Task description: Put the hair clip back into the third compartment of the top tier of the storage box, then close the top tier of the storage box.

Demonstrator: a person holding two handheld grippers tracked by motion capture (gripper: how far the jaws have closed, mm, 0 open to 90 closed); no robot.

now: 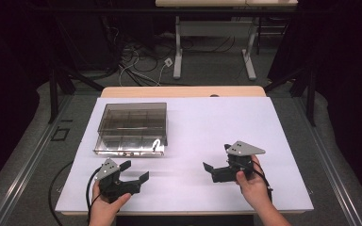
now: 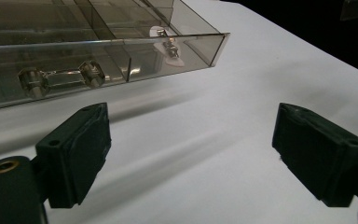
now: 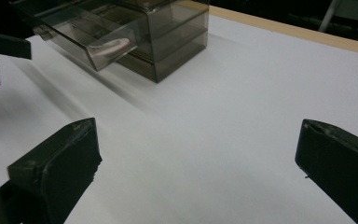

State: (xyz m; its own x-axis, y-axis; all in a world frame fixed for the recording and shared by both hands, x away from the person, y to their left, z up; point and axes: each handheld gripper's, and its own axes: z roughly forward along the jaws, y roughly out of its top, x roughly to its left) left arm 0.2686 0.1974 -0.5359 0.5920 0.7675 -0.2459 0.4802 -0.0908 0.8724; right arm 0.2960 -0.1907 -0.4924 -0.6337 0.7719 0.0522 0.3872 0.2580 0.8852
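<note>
With both the left gripper [image 1: 134,172] and right gripper [image 1: 217,160] wide and empty, the smoky drawer box [image 1: 133,123] on the tabletop's [image 1: 226,122] left could slide if its protruding drawer [image 2: 98,56] gets nudged unbraced.

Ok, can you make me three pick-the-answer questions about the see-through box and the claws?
1. Where does the smoky plastic drawer box sit on the white table?
A. far left part
B. near right corner
C. on the floor

2. How many claws are there?
A. one
B. two
C. four

3. How is the bottom drawer?
A. pulled out a bit
B. fully shut
C. lying upside down

Answers:
1 A, in the high view the box stands left of the middle, toward the far edge.
2 B, a left claw and a right claw, both open and holding nothing.
3 A, its front sticks out past the box.
</note>
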